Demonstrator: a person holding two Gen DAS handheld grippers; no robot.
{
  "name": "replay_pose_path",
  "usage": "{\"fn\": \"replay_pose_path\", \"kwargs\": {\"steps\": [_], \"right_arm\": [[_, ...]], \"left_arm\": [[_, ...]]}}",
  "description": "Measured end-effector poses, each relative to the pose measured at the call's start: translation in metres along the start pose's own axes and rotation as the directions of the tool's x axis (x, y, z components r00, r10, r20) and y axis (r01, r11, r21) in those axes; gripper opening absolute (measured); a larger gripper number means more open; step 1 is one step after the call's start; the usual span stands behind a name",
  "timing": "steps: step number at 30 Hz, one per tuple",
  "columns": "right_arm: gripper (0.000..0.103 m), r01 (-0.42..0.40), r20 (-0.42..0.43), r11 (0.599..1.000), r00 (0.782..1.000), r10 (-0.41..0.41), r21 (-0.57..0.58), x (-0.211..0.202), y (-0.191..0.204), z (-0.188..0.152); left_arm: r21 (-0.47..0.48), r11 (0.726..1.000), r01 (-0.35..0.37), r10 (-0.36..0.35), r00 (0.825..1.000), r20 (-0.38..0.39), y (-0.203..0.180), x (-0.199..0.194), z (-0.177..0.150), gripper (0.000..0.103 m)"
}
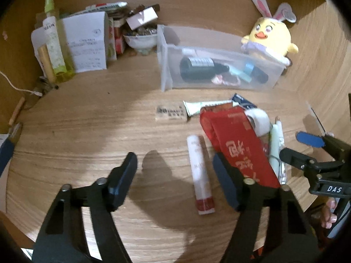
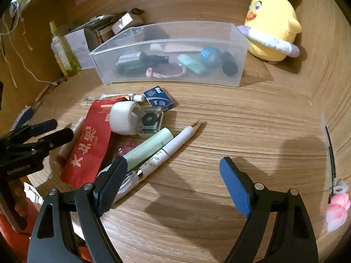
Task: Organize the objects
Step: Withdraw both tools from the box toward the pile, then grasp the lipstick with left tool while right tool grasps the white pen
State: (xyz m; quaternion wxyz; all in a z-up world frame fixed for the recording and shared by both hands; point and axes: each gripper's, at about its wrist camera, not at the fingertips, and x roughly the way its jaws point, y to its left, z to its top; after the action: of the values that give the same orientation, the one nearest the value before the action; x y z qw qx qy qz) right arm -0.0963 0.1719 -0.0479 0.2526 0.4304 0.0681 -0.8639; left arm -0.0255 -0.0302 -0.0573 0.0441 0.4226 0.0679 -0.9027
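Note:
On the wooden desk lies a loose pile: a red packet (image 1: pixel 237 140) (image 2: pixel 90 142), a white tape roll (image 1: pixel 260 120) (image 2: pixel 124 117), a pale green tube (image 2: pixel 151 146), a white pen (image 2: pixel 173 146) and a blue box (image 2: pixel 159 98). Beside the pile lies a white tube with a red cap (image 1: pixel 200 173). It sits between the fingers of my left gripper (image 1: pixel 175 175), which is open and not touching it. My right gripper (image 2: pixel 173 171) is open over bare wood; its left finger (image 2: pixel 114 182) overlaps the ends of the pen and green tube. A clear bin (image 1: pixel 166 70) (image 2: pixel 166 32) behind holds several items.
A yellow chick plush (image 1: pixel 269 37) (image 2: pixel 272 22) leans at the bin's right end. Back left stand a green bottle (image 1: pixel 54 43), paper boxes and a bowl (image 1: pixel 140 40). A small printed block (image 1: pixel 171 114) lies mid-desk. Wooden walls enclose the desk. A pink object (image 2: pixel 337 210) lies far right.

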Motion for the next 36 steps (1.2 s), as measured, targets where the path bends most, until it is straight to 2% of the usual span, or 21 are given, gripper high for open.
{"fn": "replay_pose_path", "kwargs": {"steps": [1,3,4,6,9,10,12,16,17,26,36], "right_arm": [[0.083,0.001,-0.001,1.000,1.000,-0.001,-0.006,0.000,0.000,0.000],[0.070,0.001,-0.008,1.000,1.000,-0.001,-0.025,0.000,0.000,-0.002],[0.067,0.006,-0.014,0.999,1.000,-0.006,-0.045,0.001,0.001,-0.003],[0.054,0.041,-0.010,0.995,0.999,-0.042,-0.090,0.001,0.002,-0.005],[0.044,0.048,-0.007,0.992,0.999,-0.049,-0.120,-0.001,-0.001,-0.007],[0.041,0.048,-0.004,0.991,0.999,-0.049,-0.124,-0.002,-0.002,-0.008],[0.029,0.049,0.005,0.991,0.999,-0.048,-0.126,-0.003,-0.006,-0.009],[0.013,0.057,0.021,0.990,0.998,-0.055,-0.131,-0.005,-0.008,-0.009],[0.011,0.063,0.024,0.990,0.998,-0.060,-0.126,-0.005,-0.010,-0.008],[0.010,0.064,0.076,0.997,0.995,-0.061,-0.035,-0.018,-0.030,0.001],[0.010,0.044,0.212,0.999,0.976,-0.043,0.003,-0.047,-0.035,0.039]], "left_arm": [[-0.001,1.000,0.007,-0.007,1.000,-0.009,0.000,0.002,-0.001,0.061],[-0.004,1.000,0.019,-0.019,1.000,-0.020,0.000,0.005,-0.003,0.057],[0.000,1.000,0.010,-0.010,1.000,-0.013,0.000,0.004,-0.003,0.056],[0.007,1.000,0.007,-0.007,1.000,-0.012,-0.002,0.004,-0.004,0.053],[0.011,1.000,-0.003,0.003,1.000,-0.003,-0.002,0.004,-0.006,0.047],[0.011,1.000,-0.006,0.006,1.000,0.001,-0.002,0.003,-0.006,0.043],[0.012,1.000,-0.010,0.010,1.000,0.008,-0.002,0.003,-0.006,0.036],[0.020,0.999,-0.025,0.025,0.999,0.023,-0.004,0.005,-0.005,0.014],[0.020,0.999,-0.026,0.025,0.999,0.027,-0.003,0.005,-0.005,0.014],[-0.015,1.000,-0.023,0.024,0.999,0.045,0.006,-0.001,0.002,0.014],[-0.024,1.000,0.009,-0.005,0.987,0.162,0.004,-0.030,0.033,0.014]]}}
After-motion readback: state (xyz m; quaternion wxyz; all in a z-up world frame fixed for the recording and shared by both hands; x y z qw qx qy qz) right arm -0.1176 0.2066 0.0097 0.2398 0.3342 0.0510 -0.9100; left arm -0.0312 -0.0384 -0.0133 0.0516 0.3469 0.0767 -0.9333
